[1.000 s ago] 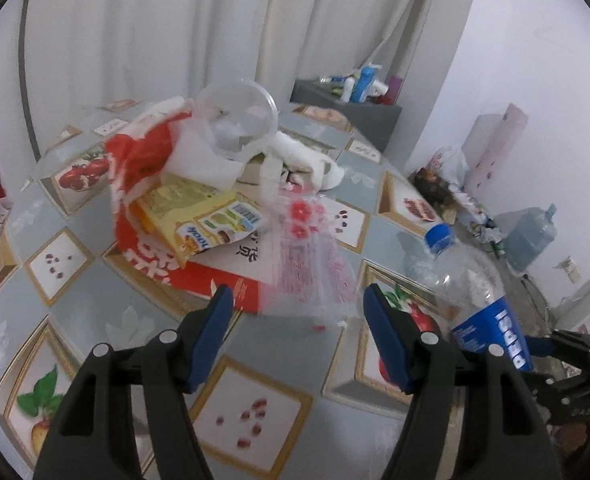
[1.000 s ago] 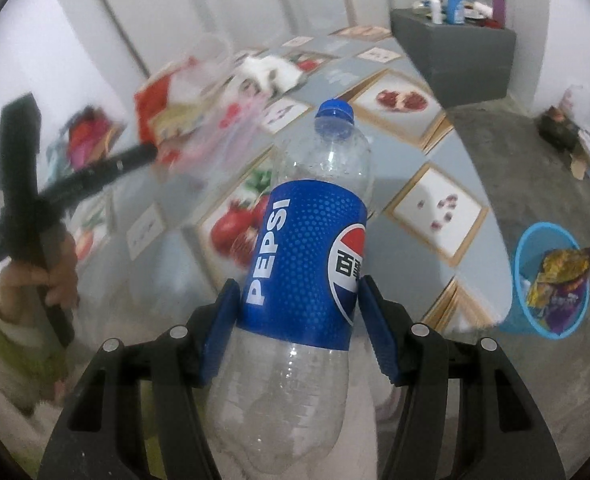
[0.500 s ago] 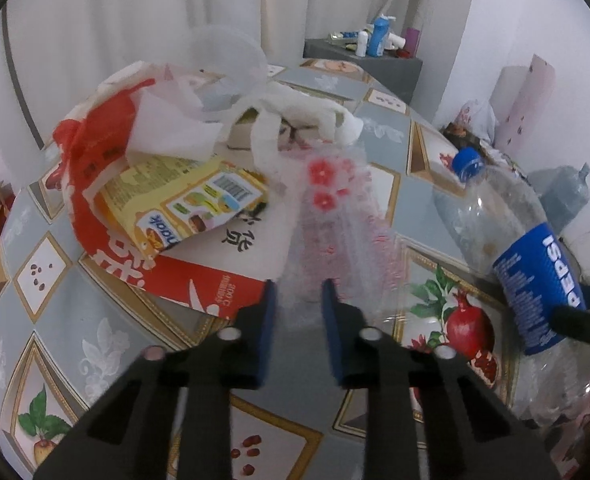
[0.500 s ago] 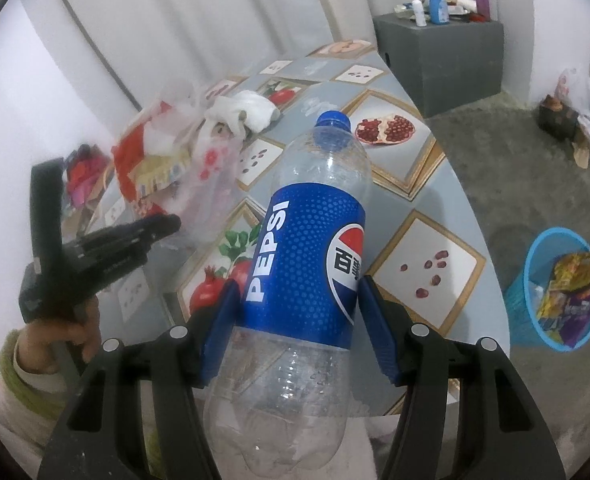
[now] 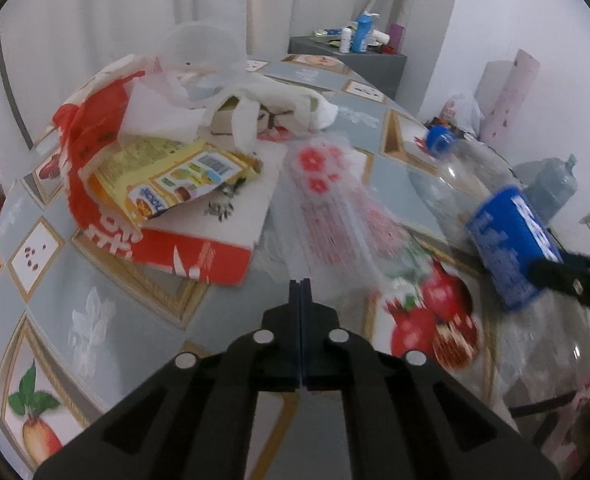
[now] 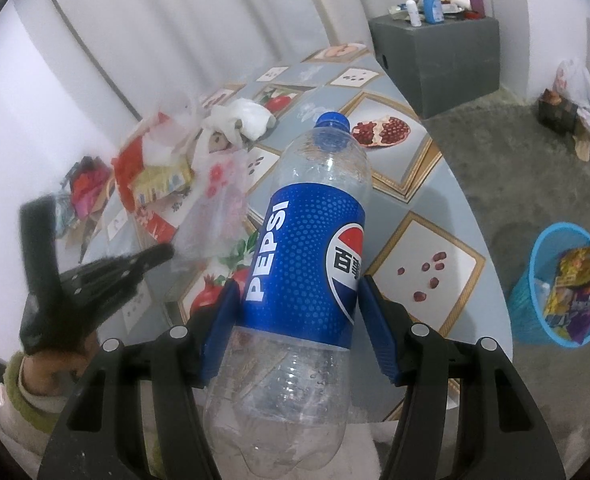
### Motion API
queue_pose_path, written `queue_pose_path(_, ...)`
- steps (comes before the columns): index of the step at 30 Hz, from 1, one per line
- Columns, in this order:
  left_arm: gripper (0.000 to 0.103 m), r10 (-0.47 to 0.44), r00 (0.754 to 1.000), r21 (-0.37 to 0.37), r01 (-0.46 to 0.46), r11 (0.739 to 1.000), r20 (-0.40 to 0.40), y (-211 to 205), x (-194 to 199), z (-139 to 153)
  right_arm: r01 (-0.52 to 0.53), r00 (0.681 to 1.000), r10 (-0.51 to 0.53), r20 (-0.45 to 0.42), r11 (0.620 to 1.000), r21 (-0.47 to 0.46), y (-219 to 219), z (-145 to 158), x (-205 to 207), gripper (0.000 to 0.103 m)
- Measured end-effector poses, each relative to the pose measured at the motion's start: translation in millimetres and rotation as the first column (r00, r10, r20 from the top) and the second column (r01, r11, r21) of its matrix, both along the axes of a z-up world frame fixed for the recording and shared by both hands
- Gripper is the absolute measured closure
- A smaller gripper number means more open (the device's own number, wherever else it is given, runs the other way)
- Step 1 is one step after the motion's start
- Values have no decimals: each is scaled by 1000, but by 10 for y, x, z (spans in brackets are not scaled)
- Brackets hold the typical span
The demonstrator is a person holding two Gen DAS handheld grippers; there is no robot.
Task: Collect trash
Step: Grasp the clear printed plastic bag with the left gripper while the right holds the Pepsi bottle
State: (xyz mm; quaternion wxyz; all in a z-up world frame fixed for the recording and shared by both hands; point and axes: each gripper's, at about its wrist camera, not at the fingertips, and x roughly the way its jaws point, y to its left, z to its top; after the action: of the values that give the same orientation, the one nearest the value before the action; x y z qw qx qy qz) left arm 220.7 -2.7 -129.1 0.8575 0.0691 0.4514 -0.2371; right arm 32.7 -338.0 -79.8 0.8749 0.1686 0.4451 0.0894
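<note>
Left wrist view: my left gripper (image 5: 299, 285) has its fingers pressed flat together; whether the edge of the clear bag (image 5: 335, 216) is pinched between them I cannot tell. The bag is thin, see-through, printed with red flowers and red text, and blurred. It lies on the table (image 5: 107, 300) just beside a red-and-white box (image 5: 199, 252) with a yellow wrapper (image 5: 167, 184) on top.

Right wrist view: my right gripper (image 6: 295, 312) has its fingers clamped on the bottle (image 6: 307, 264), an empty clear one with blue cap and blue Pepsi label, held above the table edge. A blue bin (image 6: 527, 300) stands on the floor (image 6: 495, 168), holding wrappers.
</note>
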Motion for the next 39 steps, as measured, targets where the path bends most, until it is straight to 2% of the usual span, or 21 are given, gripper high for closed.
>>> queue_pose_path(5, 103, -23, 998, -21, 22, 1000, -64, 221, -258, 8, -2, 1000, 2, 1, 1000, 3, -3, -1, 1, 46)
queue_pose_path(7, 103, -20, 994, -82, 11, 997, -112, 305, -259, 8, 1, 1000, -1, 2, 1000, 4, 3, -4, 2, 46)
queue_pose_path(9, 103, -1, 984, -202, -36, 979, -176, 430, -179, 17, 1, 1000, -1, 4, 1000, 5, 4, -4, 1, 46)
queue_pose_path(10, 102, 13, 981, -235, -59, 970, -195, 458, -133, 17, 2, 1000, -2, 4, 1000, 6, 6, -5, 0, 46)
queue_pose_path(13, 91, 28, 964, -334, -119, 935, -264, 501, 70, -14, 4, 1000, -4, 4, 1000, 8, 4, -9, -2, 46)
queue_pose_path(15, 77, 43, 956, -367, -153, 917, -290, 489, 205, -45, 5, 1000, -5, 4, 1000, 10, 4, -8, -3, 46)
queue_pose_path(18, 74, 71, 946, -369, -192, 910, -317, 448, 329, -93, 4, 1000, -4, 4, 1000, 13, 3, -6, -7, 46)
queue_pose_path(22, 71, 91, 949, -355, -200, 913, -300, 400, 421, -108, 4, 1000, -4, 4, 1000, 16, -2, -10, -6, 46)
queue_pose_path(32, 71, 131, 946, -379, -242, 893, -297, 279, 537, -126, 2, 1000, -2, 6, 1000, 18, -2, -10, 1, 46)
queue_pose_path(34, 71, 142, 950, -366, -242, 899, -279, 222, 541, -121, 0, 1000, 0, 8, 1000, 14, 3, -11, 7, 46)
queue_pose_path(35, 77, 150, 954, -345, -237, 908, -261, 192, 531, -112, -2, 1000, 2, 10, 1000, 11, 10, -9, 9, 46)
queue_pose_path(36, 90, 152, 956, -328, -231, 916, -249, 149, 536, -113, -3, 1000, 3, 12, 1000, 9, 16, -6, 9, 46)
queue_pose_path(39, 96, 147, 966, -287, -205, 936, -211, 72, 503, -111, -1, 1000, 1, 18, 1000, 8, 25, -3, 10, 47)
